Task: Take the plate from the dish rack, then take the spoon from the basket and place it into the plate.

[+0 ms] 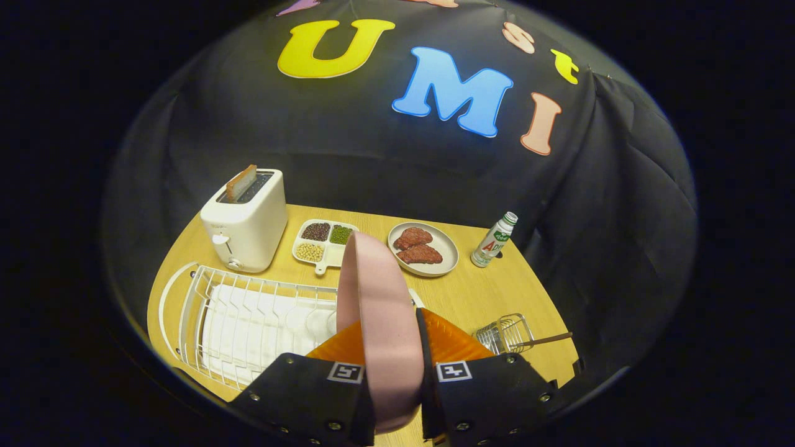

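A pink plate point(379, 310) stands on edge between my two orange fingers point(450, 341), and my gripper point(391, 357) is shut on it. It is lifted above the right end of the white wire dish rack point(242, 316). A small wire basket point(506, 332) sits to the right of the fingers on the wooden table point(490, 292). A brown spoon handle point(549, 339) sticks out of the basket to the right. The spoon's bowl is hidden inside the basket.
Beyond the rack stands a white toaster point(245, 226) with a slice of toast in it. Behind the plate are a divided tray of beans point(323, 242), a grey dish with two meat pieces point(425, 248) and a small bottle point(494, 239).
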A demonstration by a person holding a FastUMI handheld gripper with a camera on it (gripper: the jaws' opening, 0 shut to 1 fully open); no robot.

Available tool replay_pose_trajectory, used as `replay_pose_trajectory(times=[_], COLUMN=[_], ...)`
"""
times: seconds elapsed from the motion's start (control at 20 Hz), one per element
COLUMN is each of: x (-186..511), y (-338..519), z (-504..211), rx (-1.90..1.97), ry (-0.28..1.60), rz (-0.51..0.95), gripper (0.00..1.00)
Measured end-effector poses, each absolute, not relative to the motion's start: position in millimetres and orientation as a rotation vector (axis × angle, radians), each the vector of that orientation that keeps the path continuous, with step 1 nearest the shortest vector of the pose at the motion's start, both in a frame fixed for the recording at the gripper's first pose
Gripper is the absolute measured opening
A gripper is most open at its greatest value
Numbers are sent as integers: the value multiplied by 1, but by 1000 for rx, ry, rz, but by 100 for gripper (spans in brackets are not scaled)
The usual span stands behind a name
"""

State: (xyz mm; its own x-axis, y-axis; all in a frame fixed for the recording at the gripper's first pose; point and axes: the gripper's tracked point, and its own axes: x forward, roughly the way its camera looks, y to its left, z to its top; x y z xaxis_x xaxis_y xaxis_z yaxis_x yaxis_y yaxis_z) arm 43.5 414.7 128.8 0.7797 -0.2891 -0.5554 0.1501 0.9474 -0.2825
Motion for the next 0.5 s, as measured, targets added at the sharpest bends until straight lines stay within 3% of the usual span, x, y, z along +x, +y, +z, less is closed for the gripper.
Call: replay_pose_trajectory(times=[0.5], x=[-66], y=[390], z=[111], rx=[-207], ry=[664], rz=[-236], gripper=[28])
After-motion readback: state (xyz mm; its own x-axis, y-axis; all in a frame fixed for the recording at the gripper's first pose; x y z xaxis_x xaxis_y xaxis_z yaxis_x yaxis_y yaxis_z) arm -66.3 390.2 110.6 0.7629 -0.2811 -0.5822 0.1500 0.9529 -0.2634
